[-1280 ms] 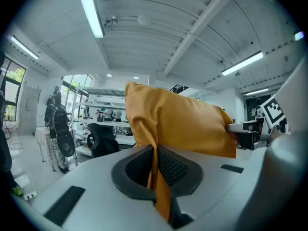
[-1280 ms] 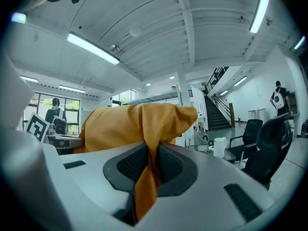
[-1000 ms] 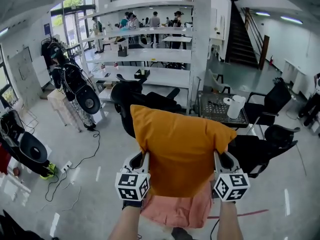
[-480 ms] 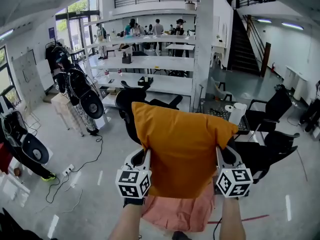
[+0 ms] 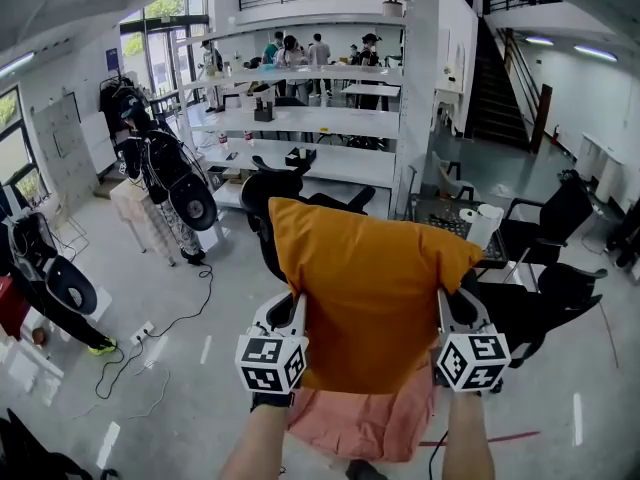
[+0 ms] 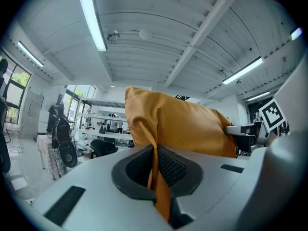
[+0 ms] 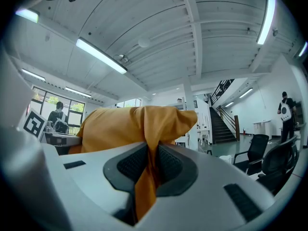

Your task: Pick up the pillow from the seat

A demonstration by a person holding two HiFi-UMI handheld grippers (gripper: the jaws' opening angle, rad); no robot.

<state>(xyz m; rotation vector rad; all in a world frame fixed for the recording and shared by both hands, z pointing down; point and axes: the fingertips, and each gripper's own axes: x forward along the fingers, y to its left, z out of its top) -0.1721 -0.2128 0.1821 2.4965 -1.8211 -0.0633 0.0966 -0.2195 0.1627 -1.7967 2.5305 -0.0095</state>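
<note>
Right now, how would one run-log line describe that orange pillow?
pillow: held up above pink seat | left tool: shut on its left edge | right tool: shut on its right edge

A white square pillar point(image 5: 418, 88) rises beside long white counters point(image 5: 330, 121), with people point(image 5: 292, 50) standing behind them. A dark staircase point(image 5: 497, 98) climbs at the right. Black office chairs point(image 5: 556, 208) stand nearby; black cables point(image 5: 178, 316) trail across the grey floor point(image 5: 200, 398).

Count's easy: one orange pillow point(image 5: 370, 298), two grippers (left gripper point(image 5: 297, 306), right gripper point(image 5: 441, 300)), one pink seat point(image 5: 360, 426) at 6 o'clock, one staircase point(image 5: 495, 83) up at 1 o'clock.
</note>
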